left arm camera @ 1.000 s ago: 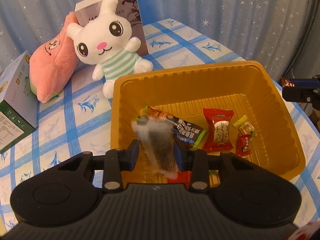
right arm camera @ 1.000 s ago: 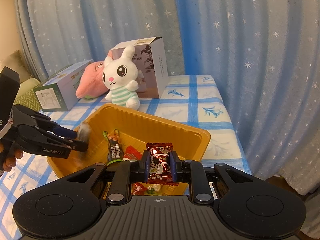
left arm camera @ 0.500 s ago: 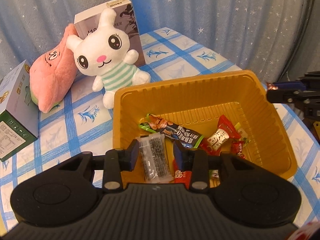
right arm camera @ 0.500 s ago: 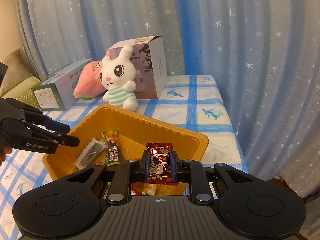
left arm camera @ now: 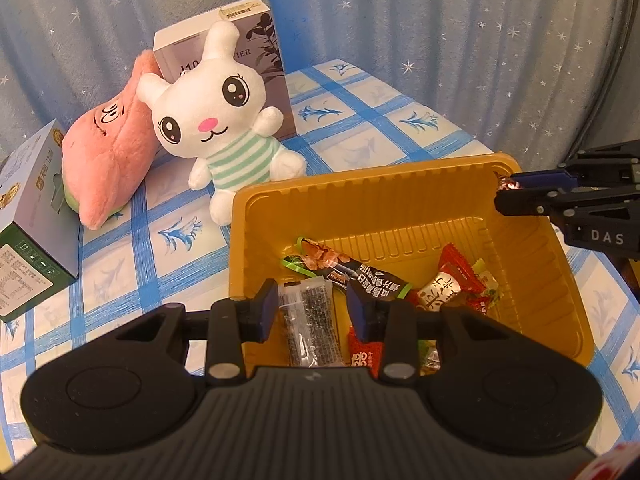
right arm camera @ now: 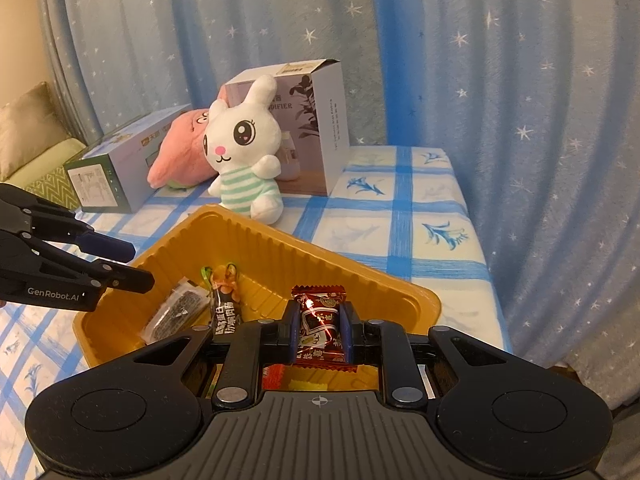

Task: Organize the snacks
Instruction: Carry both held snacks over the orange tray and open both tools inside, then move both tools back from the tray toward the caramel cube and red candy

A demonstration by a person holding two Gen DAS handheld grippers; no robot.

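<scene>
Between the fingers of the right tool [right arm camera: 322, 326] sat a dark red candy wrapper [right arm camera: 320, 322], clamped on both sides and held over the near corner of the yellow tray [right arm camera: 400, 288]. Ahead of that tool and to its left, the left tool [right arm camera: 132, 264] reached over the tray rim, its fingers apart with nothing between them.

From the left wrist view, the left tool [left arm camera: 312, 308] stood released above the tray [left arm camera: 360, 204]. Directly beneath its gap lay a clear packet of dark seeds [left arm camera: 310, 320], flat on the tray floor and not gripped. Just ahead of the tool lay a black snack bar wrapper [left arm camera: 368, 280]; to its right, a red-and-white candy [left arm camera: 448, 284] and small red sweets [left arm camera: 482, 302]. The right tool [left arm camera: 508, 188] entered from the far right, at the tray's far corner.

Beyond the tray on the blue-checked surface [left arm camera: 360, 136]: white rabbit plush [left arm camera: 224, 120], pink plush [left arm camera: 108, 152], grey box [left arm camera: 264, 60], green-sided box [left arm camera: 28, 216].
</scene>
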